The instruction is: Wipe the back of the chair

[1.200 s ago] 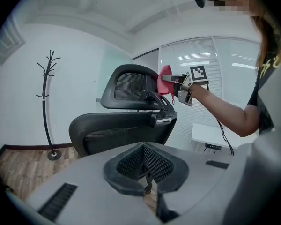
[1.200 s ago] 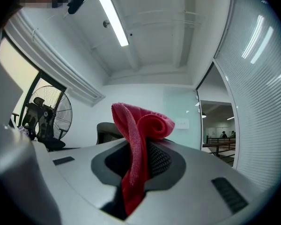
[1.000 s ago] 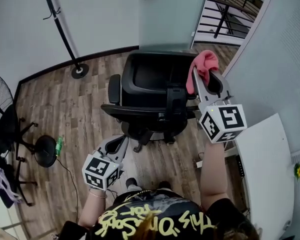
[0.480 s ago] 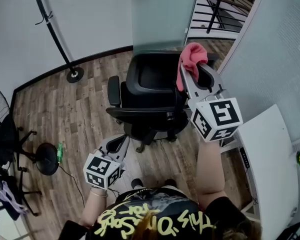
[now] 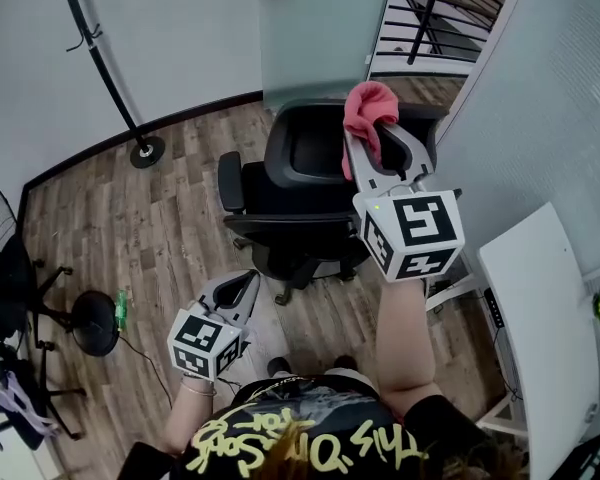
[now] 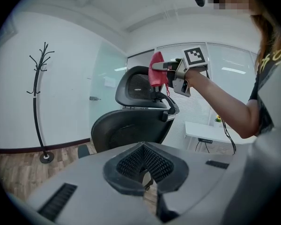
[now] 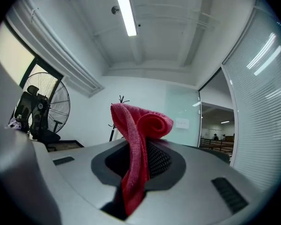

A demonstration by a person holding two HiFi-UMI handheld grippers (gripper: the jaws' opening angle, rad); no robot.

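Wood-plank floor (image 5: 180,198) fills the office, with a coat stand (image 5: 105,63) at upper left and a white desk (image 5: 540,338) at lower right. The black mesh chair (image 5: 300,183) sits upper centre, its back toward me. My right gripper (image 5: 375,140) is clamped on a pink cloth (image 5: 365,108) raised over the chair's top. My left gripper (image 5: 242,286), jaws together on nothing, hangs at lower left. In the last second the cloth has drifted left.

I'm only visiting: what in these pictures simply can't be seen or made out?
Whether the pink cloth touches the chair: the head view only shows them overlapping, and the left gripper view shows them too small.
The chair base: head view, mostly hidden under the chair itself.
The chair in the right gripper view: not in frame.
A green item on the floor: head view, too small to identify.
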